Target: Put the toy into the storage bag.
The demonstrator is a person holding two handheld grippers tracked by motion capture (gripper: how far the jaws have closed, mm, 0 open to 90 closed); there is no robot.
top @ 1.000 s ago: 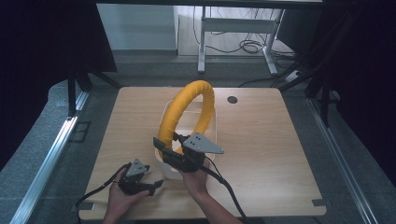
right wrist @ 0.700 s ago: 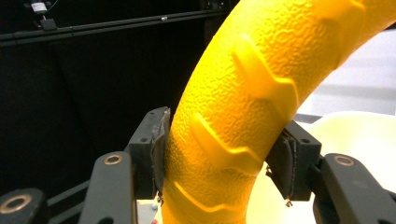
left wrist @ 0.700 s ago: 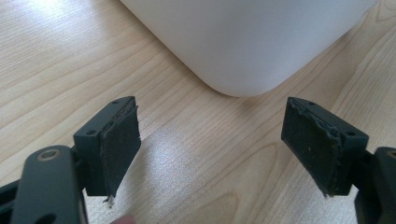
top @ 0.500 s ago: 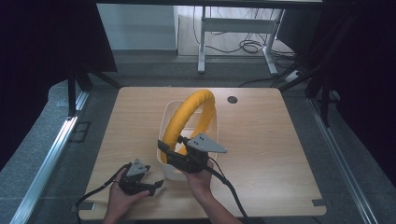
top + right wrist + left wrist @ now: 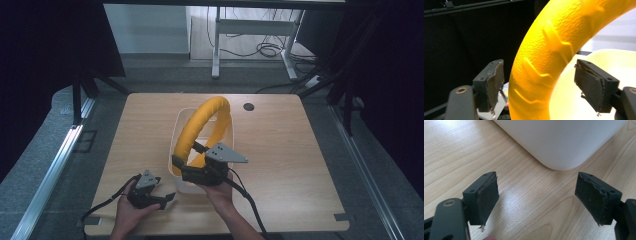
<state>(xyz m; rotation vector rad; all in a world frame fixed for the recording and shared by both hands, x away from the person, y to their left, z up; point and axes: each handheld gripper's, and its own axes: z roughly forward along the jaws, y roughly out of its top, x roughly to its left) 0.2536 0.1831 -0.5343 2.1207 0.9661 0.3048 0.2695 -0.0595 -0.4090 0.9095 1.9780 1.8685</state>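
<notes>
A thick yellow foam tube (image 5: 200, 125) bends in an arch, with both ends down inside a white plastic tub (image 5: 172, 150) in the middle of the wooden table (image 5: 290, 150). My right gripper (image 5: 183, 168) is at the tube's near end, and its jaws have just been opening. In the right gripper view the tube (image 5: 544, 57) stands between the pads of the right gripper (image 5: 541, 85) with a gap on each side, above the tub's rim (image 5: 604, 51). My left gripper (image 5: 161, 199) rests open on the table, nothing between its jaws (image 5: 544, 202), facing the tub's rounded corner (image 5: 559, 142).
A round cable hole (image 5: 248, 106) sits in the table's far edge. Black curtains hang on both sides. A desk frame (image 5: 250, 30) and cables lie on the floor beyond. Bare wood lies left and right of the tub.
The right gripper's jaws have opened off the tube's near end. The arch has sunk a little and leaned to the right in the tub. The left gripper has kept still.
</notes>
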